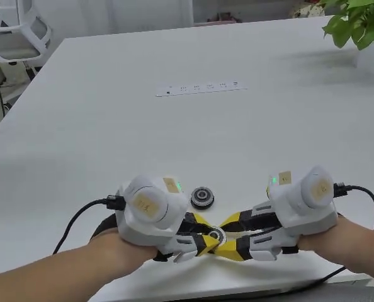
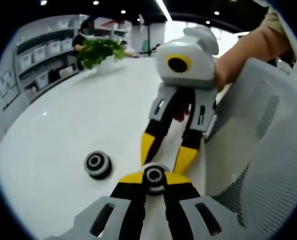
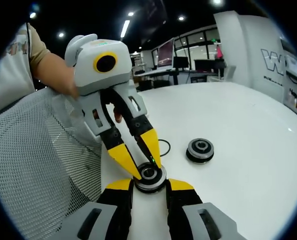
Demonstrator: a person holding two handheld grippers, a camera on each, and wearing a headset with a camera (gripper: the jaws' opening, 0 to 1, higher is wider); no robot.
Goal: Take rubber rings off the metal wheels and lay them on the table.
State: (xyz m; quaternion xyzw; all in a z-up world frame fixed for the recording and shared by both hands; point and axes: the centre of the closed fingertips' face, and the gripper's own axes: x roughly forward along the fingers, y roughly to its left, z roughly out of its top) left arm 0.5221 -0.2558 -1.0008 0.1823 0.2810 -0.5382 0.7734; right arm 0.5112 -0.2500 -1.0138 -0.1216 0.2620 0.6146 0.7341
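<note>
A small metal wheel (image 1: pixel 213 237) with a black rubber ring sits at the table's front edge, held between both grippers. My left gripper (image 1: pixel 206 239) comes in from the left and my right gripper (image 1: pixel 222 238) from the right, yellow tips crossing at the wheel. In the left gripper view the wheel (image 2: pixel 154 178) sits between my left gripper's (image 2: pixel 154 181) tips, with the right gripper (image 2: pixel 167 152) just beyond it. In the right gripper view my right gripper (image 3: pixel 149 186) flanks the wheel (image 3: pixel 149 177) while the left gripper (image 3: pixel 145 168) pinches its far rim. A second wheel (image 1: pixel 202 196) (image 2: pixel 97 164) (image 3: pixel 200 149) stands free nearby. A thin black ring (image 3: pixel 164 147) lies on the table.
The white table (image 1: pixel 174 138) has a flush socket strip (image 1: pixel 201 88) in its middle. A plant (image 1: pixel 357 25) stands at the far right corner, a white chair (image 1: pixel 17 28) at the far left. A mesh chair (image 2: pixel 258 150) is close behind the front edge.
</note>
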